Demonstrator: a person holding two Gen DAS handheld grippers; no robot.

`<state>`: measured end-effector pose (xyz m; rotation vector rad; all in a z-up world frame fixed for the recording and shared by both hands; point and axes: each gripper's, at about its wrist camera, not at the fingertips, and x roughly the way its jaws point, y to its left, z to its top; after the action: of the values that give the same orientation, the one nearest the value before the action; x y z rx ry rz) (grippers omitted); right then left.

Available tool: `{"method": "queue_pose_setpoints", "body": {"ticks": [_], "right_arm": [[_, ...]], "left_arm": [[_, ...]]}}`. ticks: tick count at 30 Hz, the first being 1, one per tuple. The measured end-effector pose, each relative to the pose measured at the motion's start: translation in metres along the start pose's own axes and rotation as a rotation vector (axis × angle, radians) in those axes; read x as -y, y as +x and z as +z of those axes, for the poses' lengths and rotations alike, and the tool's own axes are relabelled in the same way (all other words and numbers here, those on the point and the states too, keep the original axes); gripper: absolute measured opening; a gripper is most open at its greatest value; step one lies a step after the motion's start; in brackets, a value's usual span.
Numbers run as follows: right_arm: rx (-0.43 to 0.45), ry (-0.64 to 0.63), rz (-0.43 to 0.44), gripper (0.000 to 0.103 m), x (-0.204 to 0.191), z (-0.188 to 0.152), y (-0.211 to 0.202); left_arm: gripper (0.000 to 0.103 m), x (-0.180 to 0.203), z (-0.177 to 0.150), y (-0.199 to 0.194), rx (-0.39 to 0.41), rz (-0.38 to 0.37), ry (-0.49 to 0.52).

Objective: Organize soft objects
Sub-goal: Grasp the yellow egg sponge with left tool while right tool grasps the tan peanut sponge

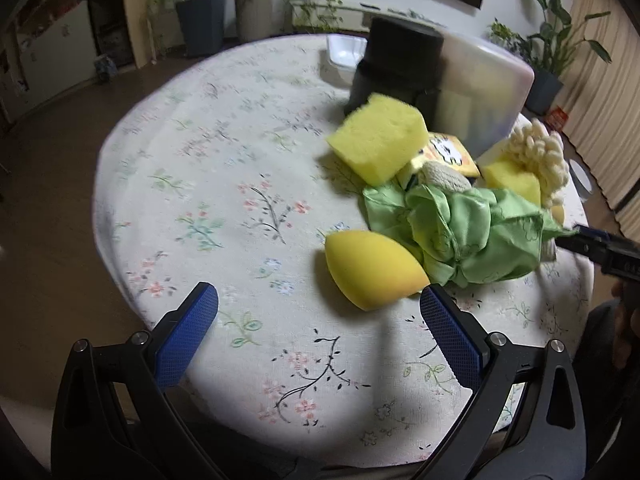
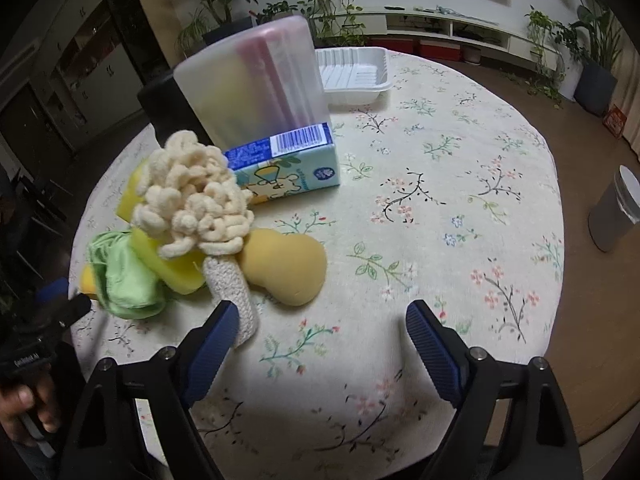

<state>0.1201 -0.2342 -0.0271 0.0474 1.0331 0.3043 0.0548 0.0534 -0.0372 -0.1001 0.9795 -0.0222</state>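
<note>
The round tabletop (image 2: pixel 460 184) has a flowery cloth on it. The soft things sit in a pile on it, at 10 o'clock in the right wrist view and at 2 o'clock in the left wrist view.

The left gripper (image 1: pixel 318 304) has its 2 blue fingers (image 1: pixel 188 332) spread wide, and nothing is between them. A yellow egg-shaped sponge (image 1: pixel 370 268) lies just past the right finger. Behind it is a crumpled green cloth (image 1: pixel 468 232), then a yellow block sponge (image 1: pixel 378 142).

The right gripper (image 2: pixel 320 320) also has its fingers (image 2: pixel 214 354) spread, holding nothing. The left finger is just beside the stem of a cream knitted toy (image 2: pixel 196 196). A tan pear-shaped sponge (image 2: pixel 288 266) lies beside that stem. A blue carton (image 2: pixel 288 168) lies at 12 o'clock from the toy, under a frosted plastic box (image 2: pixel 252 84). A white tray (image 2: pixel 354 74) sits farther back.
</note>
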Motion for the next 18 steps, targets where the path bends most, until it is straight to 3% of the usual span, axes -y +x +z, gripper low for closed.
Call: {"method": "queue_pose_setpoints", "body": {"ticks": [5, 8, 11, 18], "right_arm": [[-0.012, -0.024, 0.001, 0.088, 0.012, 0.013, 0.007], [-0.004, -0.029, 0.061, 0.088, 0.022, 0.017, 0.002], [-0.016, -0.094, 0.031, 0.088, 0.022, 0.020, 0.004], [-0.078, -0.232, 0.069, 0.084, 0.000, 0.024, 0.030]], "left_arm": [[0.102, 0.015, -0.003, 0.006, -0.013, -0.025, 0.067], [0.102, 0.017, -0.003, 0.009, -0.013, -0.052, 0.059], [0.102, 0.018, -0.002, 0.015, -0.024, -0.058, 0.043], [0.101, 0.020, 0.004, 0.022, -0.018, -0.042, 0.050]]}}
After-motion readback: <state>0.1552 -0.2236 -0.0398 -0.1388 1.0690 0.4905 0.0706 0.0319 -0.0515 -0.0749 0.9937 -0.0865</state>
